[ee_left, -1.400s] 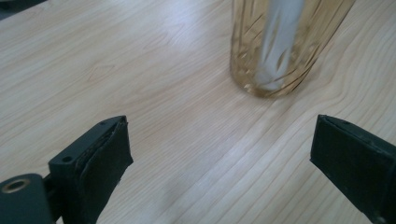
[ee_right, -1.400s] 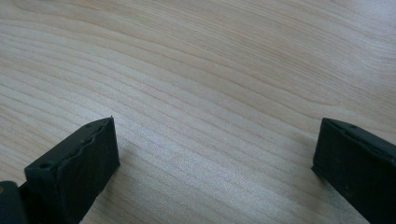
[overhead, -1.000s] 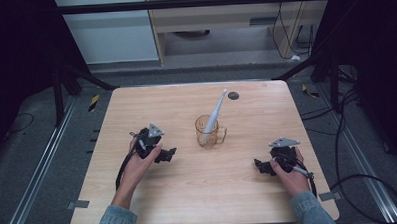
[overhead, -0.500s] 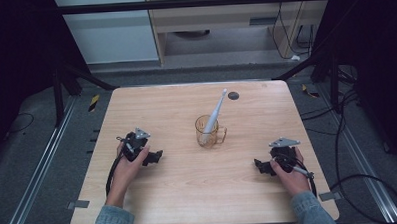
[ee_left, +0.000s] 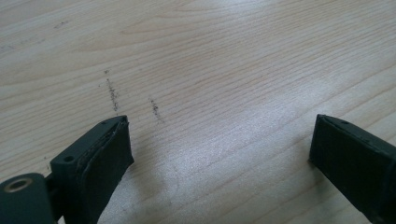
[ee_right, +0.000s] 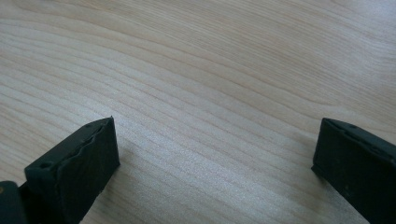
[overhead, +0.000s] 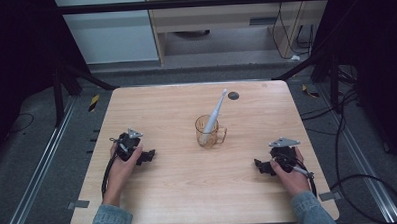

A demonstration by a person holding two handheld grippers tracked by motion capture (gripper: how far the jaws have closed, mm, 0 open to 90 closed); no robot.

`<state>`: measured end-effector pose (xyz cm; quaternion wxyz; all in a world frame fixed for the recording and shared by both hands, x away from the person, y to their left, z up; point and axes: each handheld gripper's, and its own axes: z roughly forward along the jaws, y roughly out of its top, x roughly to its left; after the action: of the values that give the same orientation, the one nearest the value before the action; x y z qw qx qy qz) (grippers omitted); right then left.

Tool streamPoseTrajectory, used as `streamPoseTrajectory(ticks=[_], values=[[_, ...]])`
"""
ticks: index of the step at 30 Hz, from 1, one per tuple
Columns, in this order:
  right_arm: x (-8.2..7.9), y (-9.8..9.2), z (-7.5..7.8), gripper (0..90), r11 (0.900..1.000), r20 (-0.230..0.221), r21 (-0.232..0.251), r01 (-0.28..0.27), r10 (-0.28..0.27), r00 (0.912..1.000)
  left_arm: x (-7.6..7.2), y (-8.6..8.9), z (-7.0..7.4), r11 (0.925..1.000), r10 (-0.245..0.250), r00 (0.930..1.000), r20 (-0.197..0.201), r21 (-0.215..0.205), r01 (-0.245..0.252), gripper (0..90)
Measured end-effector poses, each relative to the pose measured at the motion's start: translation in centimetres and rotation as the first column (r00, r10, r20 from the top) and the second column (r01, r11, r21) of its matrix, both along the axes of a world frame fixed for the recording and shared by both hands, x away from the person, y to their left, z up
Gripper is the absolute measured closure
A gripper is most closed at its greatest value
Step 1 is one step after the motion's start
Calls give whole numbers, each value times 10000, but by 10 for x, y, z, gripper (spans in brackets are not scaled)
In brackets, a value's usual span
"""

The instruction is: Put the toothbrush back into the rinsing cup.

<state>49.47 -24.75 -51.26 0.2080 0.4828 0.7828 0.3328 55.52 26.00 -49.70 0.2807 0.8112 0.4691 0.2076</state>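
Observation:
A clear amber glass mug [overhead: 209, 132] stands near the middle of the wooden table [overhead: 179, 192], its handle to the right. A white toothbrush [overhead: 216, 112] leans in it, its top tilted to the far right. My left gripper [overhead: 149, 156] rests low on the table to the left of the mug, held by a hand. It is open [ee_left: 219, 140] over bare wood with nothing between its jaws. My right gripper [overhead: 259, 166] lies at the right front, also hand-held. Its jaws stand wide open [ee_right: 215, 144] over bare wood.
A small dark round hole [overhead: 233, 96] sits near the table's far edge. Faint dark scuff marks [ee_left: 112, 91] show on the wood ahead of the left gripper. Metal floor rails [overhead: 36, 167] and cables [overhead: 369, 181] run beside the table. A cabinet [overhead: 218, 21] stands beyond.
My left gripper has moved left and a little toward the front, away from the mug. The right gripper has stayed where it was.

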Motion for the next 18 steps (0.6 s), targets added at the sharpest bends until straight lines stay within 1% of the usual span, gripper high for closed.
streamPoseTrajectory(ticks=[7,8,9,13,14,15,18], values=[[0,0,0,4,10000,0,1,-1,1,10000,3,3,-3,9994,13,10000,-41,-347,-14,33],[0,0,0,4,10000,0,1,0,0,10000,3,3,-3,9994,13,10000,-41,-347,-14,31],[0,0,0,4,10000,-4,8,2,-2,10000,4,4,-4,9986,32,10000,-69,-526,-35,28],[0,0,0,4,10000,0,7,-1,1,10000,5,6,-8,9978,-56,9999,158,-662,67,2],[0,0,0,4,10000,0,7,-1,1,10000,5,6,-8,9978,-56,9999,158,-662,67,0],[0,0,0,4,10000,-3,8,1,-1,10000,5,7,-10,9962,-58,9990,438,-868,96,0],[0,0,0,3,10000,-3,8,-1,1,10000,5,7,-11,9962,-55,9990,442,-872,94,0]])
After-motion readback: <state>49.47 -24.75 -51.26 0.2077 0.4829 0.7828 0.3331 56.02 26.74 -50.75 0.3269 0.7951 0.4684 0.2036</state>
